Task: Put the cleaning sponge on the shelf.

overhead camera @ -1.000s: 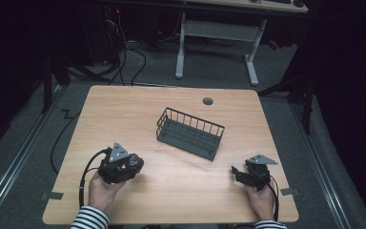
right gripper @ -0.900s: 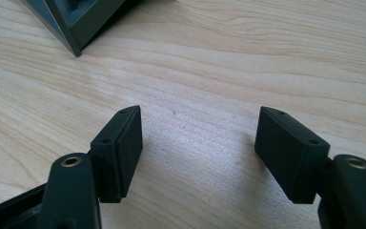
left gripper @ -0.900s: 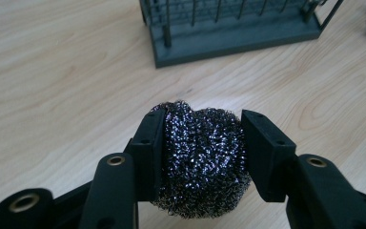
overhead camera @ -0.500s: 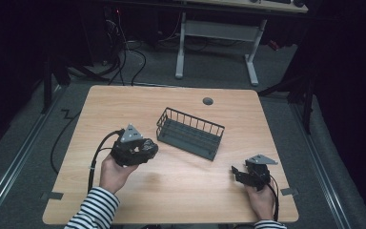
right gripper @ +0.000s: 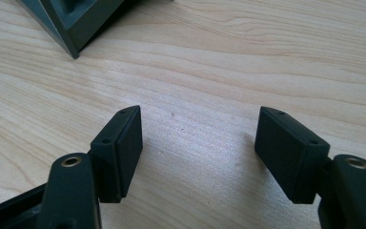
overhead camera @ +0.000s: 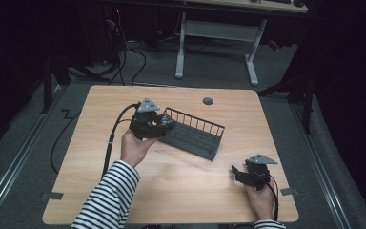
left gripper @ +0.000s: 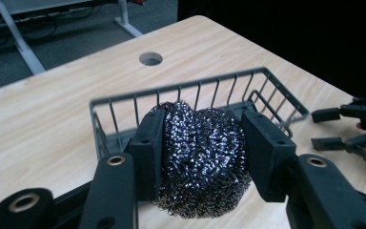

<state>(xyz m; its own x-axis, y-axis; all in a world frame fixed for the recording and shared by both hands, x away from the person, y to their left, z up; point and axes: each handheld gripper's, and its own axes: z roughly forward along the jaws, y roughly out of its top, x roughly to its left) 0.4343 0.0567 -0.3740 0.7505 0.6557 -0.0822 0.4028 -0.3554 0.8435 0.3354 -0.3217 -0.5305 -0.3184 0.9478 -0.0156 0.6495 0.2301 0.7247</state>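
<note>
While the left gripper [overhead camera: 164, 125] hangs over the near-left end of the grey wire basket [overhead camera: 205, 138], its jaws pinch a ball of steel wool [left gripper: 201, 162], one pad pressed into each side. From the left gripper view, the scourer sits just in front of the basket's short end wall, its lower edge sagging below the pads; whether it touches the wooden table [overhead camera: 181, 191] or the basket rim is hard to tell. In the high view the scourer is hidden beneath the gripper body and the hand.

At about four o'clock from the basket, well apart from it, the right gripper [overhead camera: 237, 172] rests low near the table's front edge, its jaws spread with only bare wood between them. Its own view cuts off all but one basket corner [right gripper: 71, 19] at eleven o'clock. A round cable hole [overhead camera: 208, 101] lies at twelve o'clock.
</note>
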